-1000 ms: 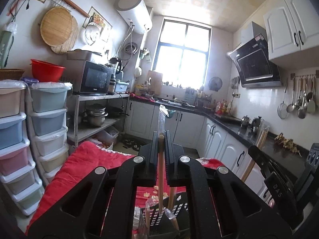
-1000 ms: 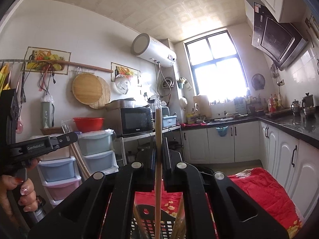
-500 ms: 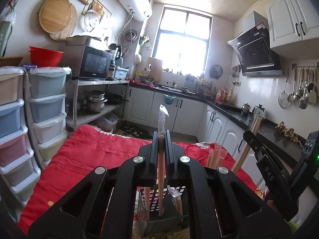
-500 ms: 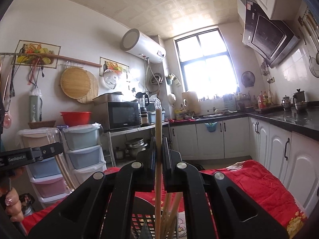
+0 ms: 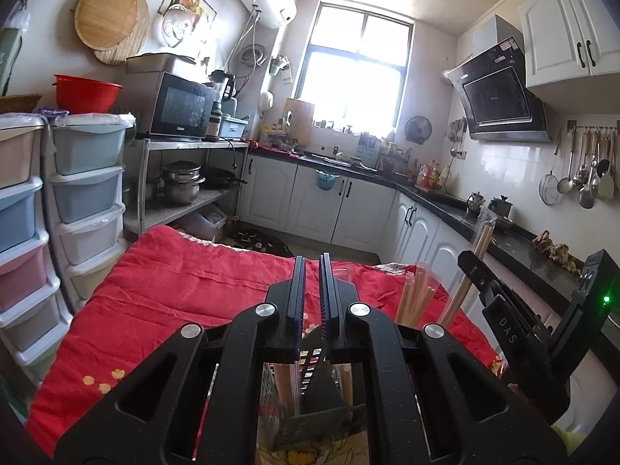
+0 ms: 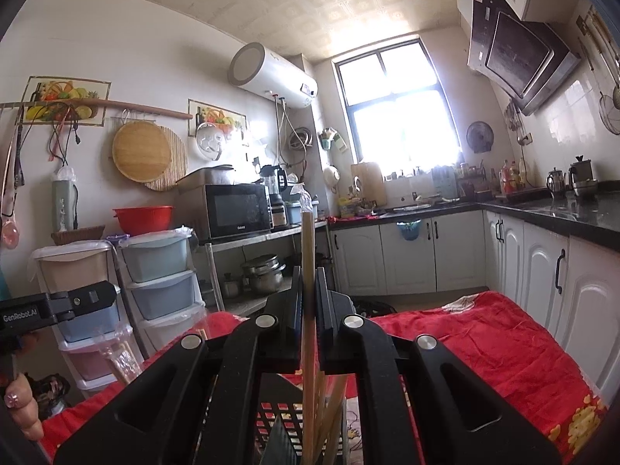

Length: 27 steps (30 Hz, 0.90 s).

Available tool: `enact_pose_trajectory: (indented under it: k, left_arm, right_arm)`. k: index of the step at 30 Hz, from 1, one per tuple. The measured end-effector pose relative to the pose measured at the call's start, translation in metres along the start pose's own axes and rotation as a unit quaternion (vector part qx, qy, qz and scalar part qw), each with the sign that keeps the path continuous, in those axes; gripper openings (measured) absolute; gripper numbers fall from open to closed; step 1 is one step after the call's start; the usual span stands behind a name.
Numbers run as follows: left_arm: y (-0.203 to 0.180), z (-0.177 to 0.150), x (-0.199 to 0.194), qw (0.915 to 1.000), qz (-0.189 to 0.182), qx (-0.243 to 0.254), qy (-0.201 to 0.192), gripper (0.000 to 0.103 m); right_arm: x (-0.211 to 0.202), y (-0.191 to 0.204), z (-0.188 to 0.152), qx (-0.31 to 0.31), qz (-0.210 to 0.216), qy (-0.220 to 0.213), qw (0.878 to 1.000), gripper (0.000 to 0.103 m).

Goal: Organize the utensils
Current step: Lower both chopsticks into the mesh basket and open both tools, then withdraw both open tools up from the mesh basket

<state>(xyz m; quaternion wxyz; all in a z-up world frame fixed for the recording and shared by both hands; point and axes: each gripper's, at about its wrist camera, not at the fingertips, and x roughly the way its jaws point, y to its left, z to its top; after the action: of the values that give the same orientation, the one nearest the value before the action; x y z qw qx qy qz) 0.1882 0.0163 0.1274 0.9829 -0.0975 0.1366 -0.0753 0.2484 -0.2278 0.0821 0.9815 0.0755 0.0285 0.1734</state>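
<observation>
I see my left gripper [image 5: 312,271] as all black plastic, with two big arms and four shiny round silver screws. Its two flat fingers [image 5: 298,290] have tiny ridges on the inside. My right gripper [image 6: 309,294] looks just the same. From the side, its black body says "DAS" in pale letters (a small green light glows there). One fingernail [image 6: 13,398] has sparkly pink polish.

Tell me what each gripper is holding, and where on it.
The right gripper's opening jaws pinch a wooden chopstick mid-length; the left gripper holds nothing.
</observation>
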Motion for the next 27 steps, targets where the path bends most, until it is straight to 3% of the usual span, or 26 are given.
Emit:
enact_pose_trajectory:
  k: [1, 2, 3, 7, 12, 15, 17, 19, 23, 27]
  left_arm:
    - [0.001, -0.001, 0.000, 1.0000, -0.001, -0.002, 0.001, 0.007]
    - [0.002, -0.001, 0.000, 1.0000, -0.002, -0.005, 0.002, 0.011]
    - [0.003, 0.000, -0.001, 1.0000, -0.002, -0.007, 0.002, 0.013]
    - [0.007, 0.000, -0.004, 0.9999, -0.004, -0.013, 0.003, 0.021]
    - [0.011, 0.002, -0.010, 0.9996, -0.007, -0.026, 0.005, 0.040]
    - [0.013, 0.004, -0.014, 0.9992, -0.014, -0.036, 0.011, 0.053]
    - [0.016, 0.003, -0.018, 0.9985, -0.024, -0.047, 0.013, 0.071]
    - [0.018, 0.002, -0.022, 0.9980, -0.030, -0.053, 0.016, 0.078]
    - [0.023, -0.002, -0.031, 0.9974, -0.031, -0.063, 0.016, 0.090]
    - [0.029, -0.007, -0.041, 0.9968, -0.032, -0.073, 0.014, 0.092]
  right_arm:
    - [0.000, -0.001, -0.001, 0.003, 0.000, 0.004, 1.000, 0.017]
    - [-0.001, -0.002, -0.001, 0.007, 0.000, 0.006, 1.000, 0.038]
    - [-0.003, -0.003, -0.002, 0.014, 0.001, 0.005, 1.000, 0.046]
    - [-0.009, -0.006, -0.003, 0.021, 0.006, 0.010, 1.000, 0.050]
    - [-0.017, -0.008, -0.002, 0.029, 0.005, 0.030, 0.999, 0.062]
    - [-0.020, -0.008, -0.001, 0.031, 0.005, 0.058, 0.998, 0.066]
    - [-0.023, -0.007, -0.002, 0.028, -0.003, 0.076, 0.997, 0.068]
    - [-0.026, -0.006, -0.004, 0.027, -0.003, 0.096, 0.995, 0.068]
    - [-0.033, -0.005, -0.009, 0.028, -0.004, 0.126, 0.992, 0.070]
    - [-0.040, -0.002, -0.012, 0.026, 0.000, 0.143, 0.989, 0.070]
